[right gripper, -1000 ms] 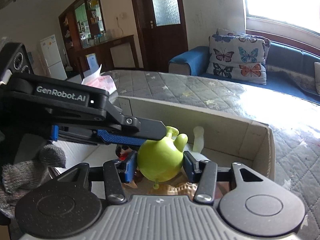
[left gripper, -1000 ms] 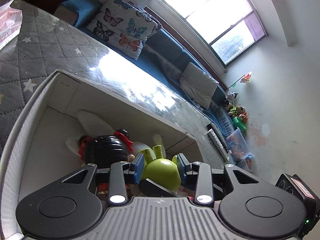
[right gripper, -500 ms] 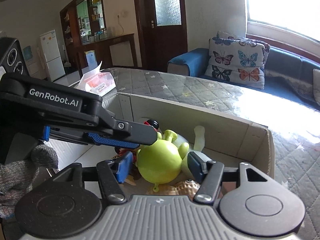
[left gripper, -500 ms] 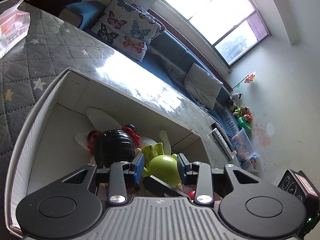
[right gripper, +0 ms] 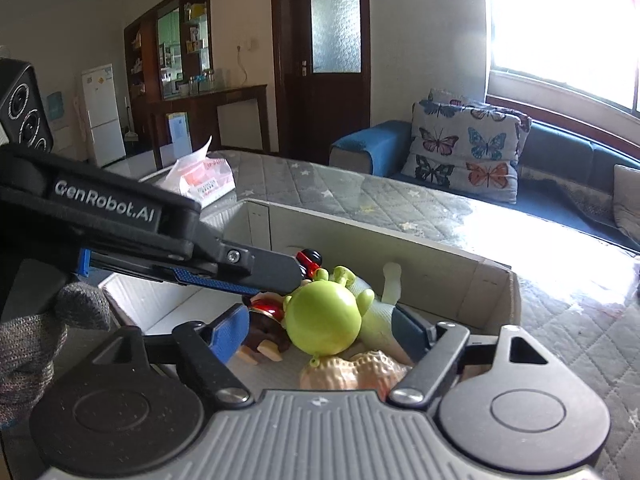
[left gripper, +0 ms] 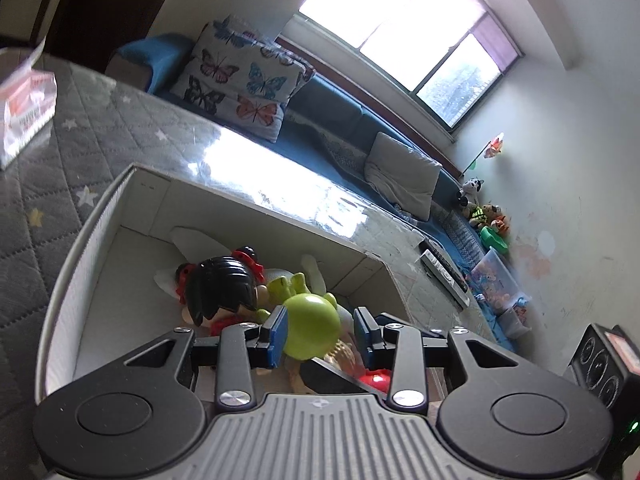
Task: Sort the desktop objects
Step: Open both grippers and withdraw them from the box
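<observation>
A lime-green round toy with small horns lies in the open cardboard box on top of other toys. My right gripper straddles it with its jaws opening, and both blue pads stand clear of the toy. In the left wrist view the same green toy shows between the fingers of my left gripper, which is open, with a gap at the right pad. The left gripper's finger reaches in just above the toy. A black-haired doll lies beside it.
The box stands on a grey quilted table. In it are also a beige knobbly toy and a red piece. A tissue pack lies at the far left, a remote at the table's right. A gloved hand holds the left gripper.
The right gripper's jaws have let go of the green toy and spread wide; the toy has settled lower among the toys in the box. Both grippers have drawn back and up a little.
</observation>
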A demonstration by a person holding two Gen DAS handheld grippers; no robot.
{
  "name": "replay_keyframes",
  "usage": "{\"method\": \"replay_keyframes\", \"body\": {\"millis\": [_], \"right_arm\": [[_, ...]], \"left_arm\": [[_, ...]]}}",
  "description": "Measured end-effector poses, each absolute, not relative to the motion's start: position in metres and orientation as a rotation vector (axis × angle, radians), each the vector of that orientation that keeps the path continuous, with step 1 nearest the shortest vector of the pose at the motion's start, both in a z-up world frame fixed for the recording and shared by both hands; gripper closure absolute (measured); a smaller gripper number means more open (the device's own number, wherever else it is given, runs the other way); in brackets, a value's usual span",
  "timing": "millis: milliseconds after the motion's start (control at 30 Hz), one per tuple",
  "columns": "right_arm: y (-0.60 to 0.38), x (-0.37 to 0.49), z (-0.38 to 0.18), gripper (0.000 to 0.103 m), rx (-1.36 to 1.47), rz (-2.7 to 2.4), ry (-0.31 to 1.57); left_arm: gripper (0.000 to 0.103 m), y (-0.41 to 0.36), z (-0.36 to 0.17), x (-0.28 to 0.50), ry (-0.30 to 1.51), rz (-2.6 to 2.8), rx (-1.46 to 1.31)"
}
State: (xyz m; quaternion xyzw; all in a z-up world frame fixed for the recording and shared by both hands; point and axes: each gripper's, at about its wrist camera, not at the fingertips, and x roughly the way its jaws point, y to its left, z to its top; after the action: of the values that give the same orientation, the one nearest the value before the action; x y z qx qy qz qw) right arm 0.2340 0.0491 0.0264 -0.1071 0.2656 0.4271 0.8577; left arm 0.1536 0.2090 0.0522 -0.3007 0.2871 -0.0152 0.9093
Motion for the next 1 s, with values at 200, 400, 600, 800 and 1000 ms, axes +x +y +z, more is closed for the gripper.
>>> {"method": "replay_keyframes", "body": {"millis": [200,400,600,800,1000], "right_arm": [[0.036,0.212,0.031,0.011,-0.212,0.877,0.539],[0.029,0.190,0.037,0.004,-0.222,0.846,0.523],[0.019,0.167,0.041,0.000,-0.220,0.831,0.497],[0.009,0.150,0.038,0.000,-0.206,0.809,0.496],[0.003,0.138,0.031,0.000,-0.208,0.792,0.515]], "left_arm": [[0.065,0.195,0.055,0.131,0.582,-0.017,-0.581],[0.065,0.187,0.059,0.108,0.563,0.009,-0.543],[0.065,0.181,0.064,0.085,0.536,0.032,-0.519],[0.065,0.169,0.062,0.067,0.539,0.054,-0.460],[0.065,0.156,0.054,0.056,0.556,0.072,-0.409]]}}
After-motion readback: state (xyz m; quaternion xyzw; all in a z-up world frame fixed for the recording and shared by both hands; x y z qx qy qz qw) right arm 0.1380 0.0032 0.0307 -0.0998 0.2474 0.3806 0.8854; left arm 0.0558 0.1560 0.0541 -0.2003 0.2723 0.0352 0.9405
